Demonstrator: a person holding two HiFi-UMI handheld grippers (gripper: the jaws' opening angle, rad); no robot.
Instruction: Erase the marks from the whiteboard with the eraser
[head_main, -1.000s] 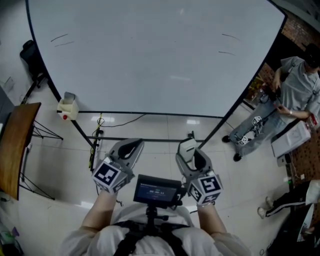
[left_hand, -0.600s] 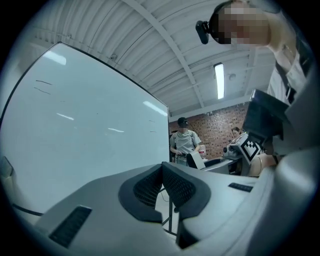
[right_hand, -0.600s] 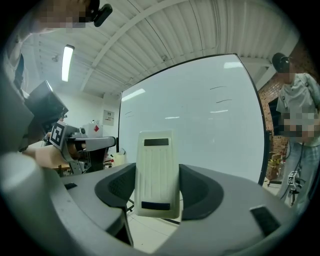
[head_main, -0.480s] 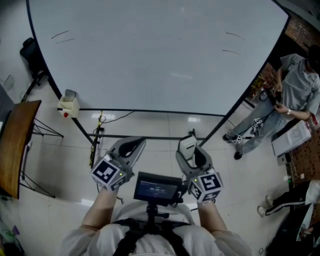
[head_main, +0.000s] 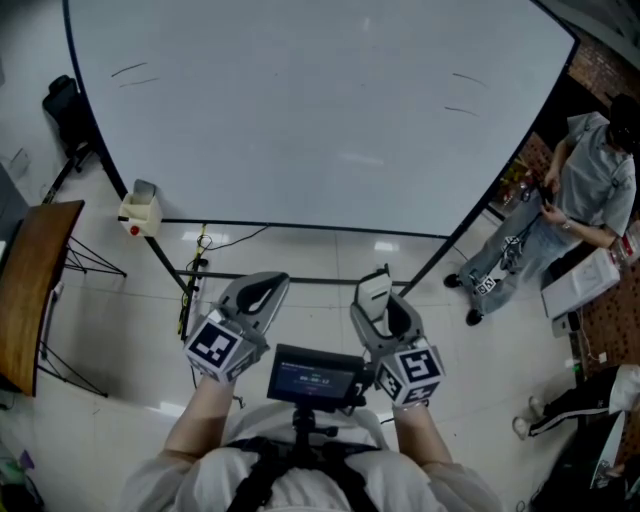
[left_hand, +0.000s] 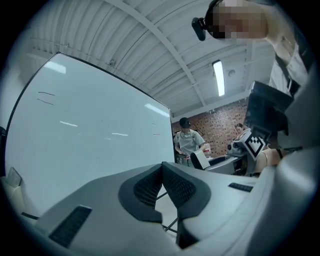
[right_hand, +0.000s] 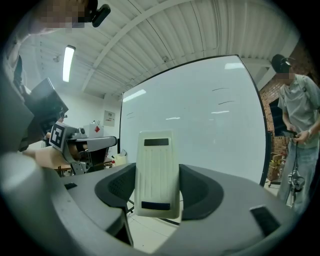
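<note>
A large whiteboard (head_main: 320, 110) stands ahead of me on a black frame. Short dark marks (head_main: 132, 73) show near its upper left and more marks (head_main: 462, 93) near its upper right. The same board (right_hand: 200, 125) fills the right gripper view, its marks (right_hand: 223, 96) on the right side. My right gripper (head_main: 378, 296) is shut on a pale eraser (right_hand: 157, 172), which sticks up between the jaws. My left gripper (head_main: 262, 292) is shut with nothing in it, its pads (left_hand: 150, 187) pressed together. Both grippers hang low, well short of the board.
A small white box (head_main: 137, 212) hangs at the board's lower left corner. A brown table (head_main: 30, 290) stands at the left, a black tripod (head_main: 62, 110) behind it. A person (head_main: 590, 190) stands right of the board, near a brick wall. Cables (head_main: 215, 245) lie on the glossy floor.
Both grippers stay nearly still. The view has shifted slightly, and the person at the right has moved a little.
</note>
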